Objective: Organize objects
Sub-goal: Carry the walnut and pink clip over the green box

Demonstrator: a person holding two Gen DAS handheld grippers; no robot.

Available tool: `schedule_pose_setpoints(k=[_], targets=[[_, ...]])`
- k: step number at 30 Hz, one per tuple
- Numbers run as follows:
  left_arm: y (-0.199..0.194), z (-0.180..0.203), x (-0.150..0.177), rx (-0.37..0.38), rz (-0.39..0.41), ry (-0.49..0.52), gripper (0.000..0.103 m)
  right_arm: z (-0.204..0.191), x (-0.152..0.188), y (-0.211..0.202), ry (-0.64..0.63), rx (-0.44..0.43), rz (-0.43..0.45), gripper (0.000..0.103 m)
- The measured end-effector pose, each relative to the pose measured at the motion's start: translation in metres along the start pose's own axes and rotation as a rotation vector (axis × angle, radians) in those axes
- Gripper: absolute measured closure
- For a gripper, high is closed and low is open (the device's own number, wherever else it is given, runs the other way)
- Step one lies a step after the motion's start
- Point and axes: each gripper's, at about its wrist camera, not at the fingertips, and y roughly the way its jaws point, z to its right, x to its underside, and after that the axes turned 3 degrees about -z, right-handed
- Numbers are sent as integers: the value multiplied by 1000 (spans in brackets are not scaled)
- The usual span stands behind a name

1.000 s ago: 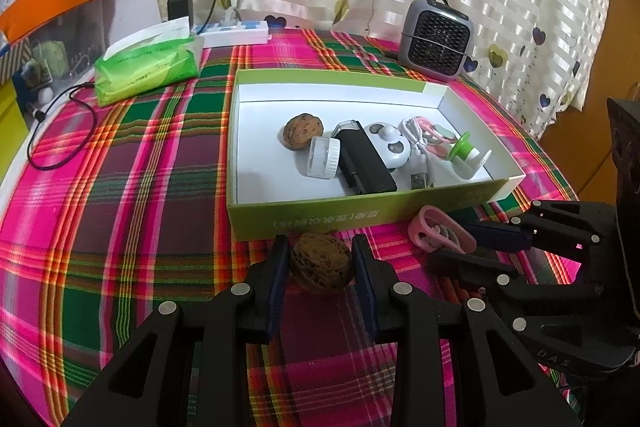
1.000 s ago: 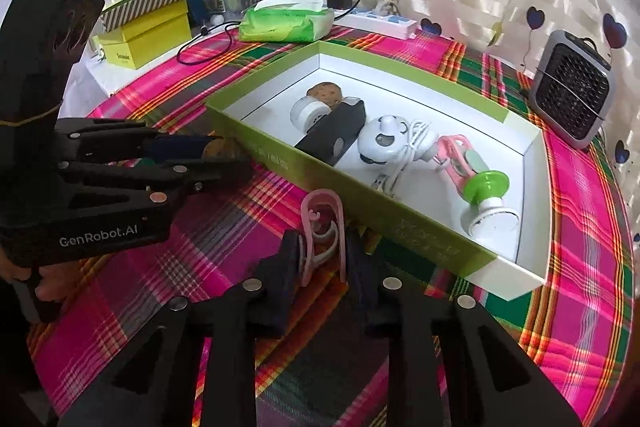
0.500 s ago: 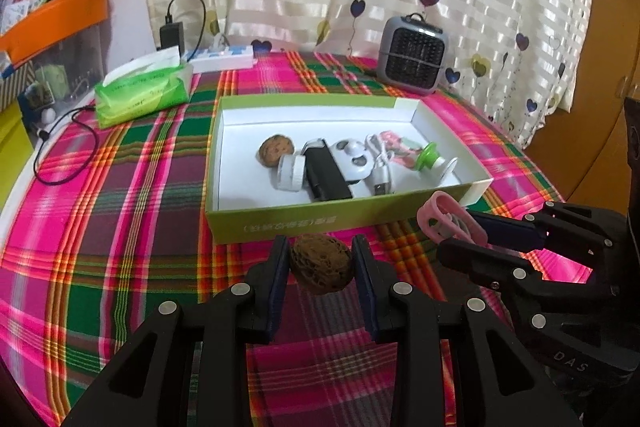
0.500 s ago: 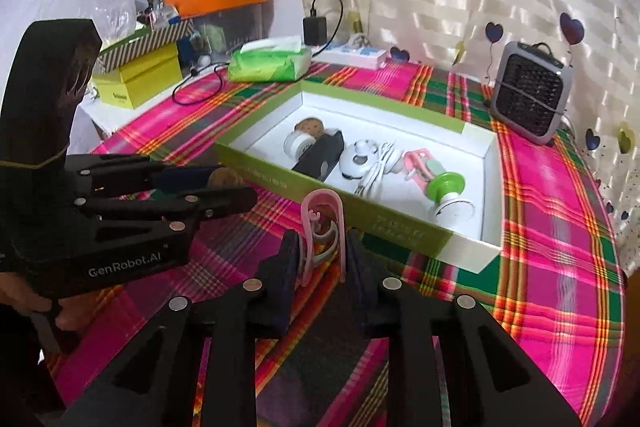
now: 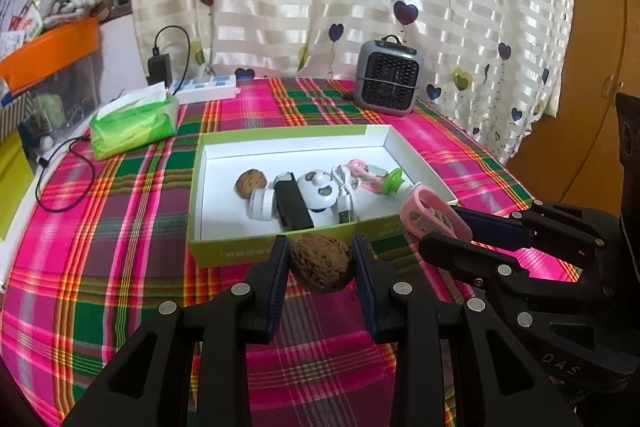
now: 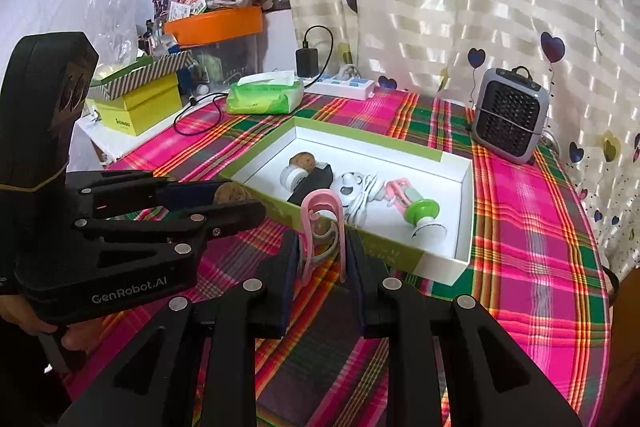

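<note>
Holding a walnut clamped, the left claw has the box just ahead; the right claw, beside it, grips a pink clip.

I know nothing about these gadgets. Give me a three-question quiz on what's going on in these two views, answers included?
1. True or false: the left gripper holds a walnut.
2. What does the right gripper hold? A) a pink clip B) a tissue pack C) a charger
3. Fill in: a second walnut lies inside the ____ with the white lining.

Key
1. True; both pads press the walnut, lifted in front of the green box.
2. A; the pink clip stands upright between the fingers. The tissue pack lies apart on the plaid cloth.
3. green box.
</note>
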Motion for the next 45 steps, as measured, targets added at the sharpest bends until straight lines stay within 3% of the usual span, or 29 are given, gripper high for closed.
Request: schedule_pose_setpoints(k=[14, 45], targets=[[3, 0, -6, -4, 0, 4, 73, 3, -8, 8, -6, 3, -4, 79], [55, 0, -40, -2, -26, 46, 73, 40, -30, 48, 29, 36, -49, 79]])
